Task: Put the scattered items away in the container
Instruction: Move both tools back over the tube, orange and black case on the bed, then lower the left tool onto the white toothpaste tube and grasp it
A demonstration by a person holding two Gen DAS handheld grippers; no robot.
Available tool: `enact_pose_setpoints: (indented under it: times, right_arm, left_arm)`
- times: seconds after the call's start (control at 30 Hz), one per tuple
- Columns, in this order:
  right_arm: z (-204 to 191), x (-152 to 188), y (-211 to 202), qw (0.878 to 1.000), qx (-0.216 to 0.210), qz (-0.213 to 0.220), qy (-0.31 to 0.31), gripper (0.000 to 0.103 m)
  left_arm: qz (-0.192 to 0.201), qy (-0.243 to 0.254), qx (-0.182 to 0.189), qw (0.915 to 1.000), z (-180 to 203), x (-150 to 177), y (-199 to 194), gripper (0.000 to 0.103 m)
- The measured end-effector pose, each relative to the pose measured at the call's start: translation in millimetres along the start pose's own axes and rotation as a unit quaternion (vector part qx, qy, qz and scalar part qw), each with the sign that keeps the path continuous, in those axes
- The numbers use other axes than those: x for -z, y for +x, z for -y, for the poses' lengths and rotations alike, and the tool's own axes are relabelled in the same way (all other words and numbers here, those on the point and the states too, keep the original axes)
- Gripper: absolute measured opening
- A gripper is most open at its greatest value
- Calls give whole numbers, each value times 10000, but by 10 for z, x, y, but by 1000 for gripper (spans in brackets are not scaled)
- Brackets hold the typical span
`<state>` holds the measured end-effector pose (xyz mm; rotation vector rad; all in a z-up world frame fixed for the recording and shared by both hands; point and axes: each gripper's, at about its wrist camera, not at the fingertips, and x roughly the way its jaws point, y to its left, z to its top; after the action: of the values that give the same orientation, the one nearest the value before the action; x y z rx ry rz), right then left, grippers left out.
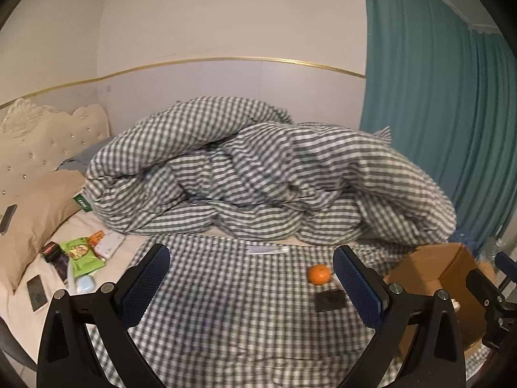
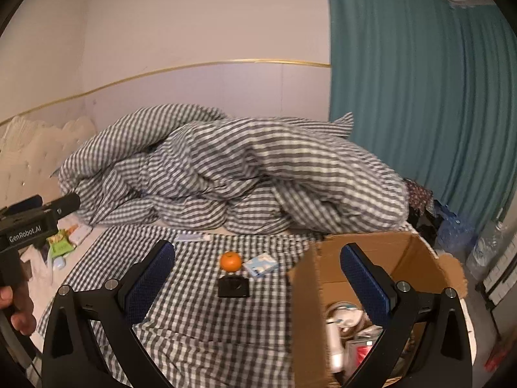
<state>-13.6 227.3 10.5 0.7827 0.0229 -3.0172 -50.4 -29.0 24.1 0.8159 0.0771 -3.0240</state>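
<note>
One cardboard box stands open at the right side of the bed, and inside it lie several things, among them a white bottle and a red-and-clear packet, too jumbled to count. On the checked sheet to its left sit one orange, one small black box just in front of it, one blue-and-white packet just beside the orange on the box side, and one white tube farther back near the heaped checked duvet. At the far left of the bed, near the pillow, lies a cluster with one green snack bag, one dark phone and a few smaller packets that blur together. The right tongs hang level over the bed's near edge, spread wide and holding nothing; the right-hand finger is above the box's opening. The left tongs are likewise level, wide apart and empty, above bare sheet, with the orange just inside the right-hand finger. In the right wrist view a hand grips the left tool's handle at the left edge.
</note>
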Motion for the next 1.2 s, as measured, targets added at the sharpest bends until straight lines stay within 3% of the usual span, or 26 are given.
enact_pose_setpoints:
  times: [0.3, 0.6, 0.83, 1.13, 1.2]
  right_arm:
    - [-350, 132, 508, 9993, -112, -350, -121, 103]
    - [-351, 306, 1028, 9973, -62, -733, -45, 103]
    - [-246, 448, 1467, 9945, -33, -1044, 121, 103]
    - [-106, 608, 1949, 9899, -44, -1391, 262, 103]
    - [-82, 648, 2045, 9892, -63, -1437, 297, 103]
  left_arm:
    - [-207, 1, -123, 9997, -298, 90, 332, 103]
    - [-389, 320, -17, 9987, -222, 142, 923, 103]
    - [-751, 896, -32, 9931, 71, 337, 1781, 103]
    - [-1099, 591, 554, 9906, 424, 504, 2844, 103]
    - [-1218, 532, 534, 9897, 516, 550, 3118, 103]
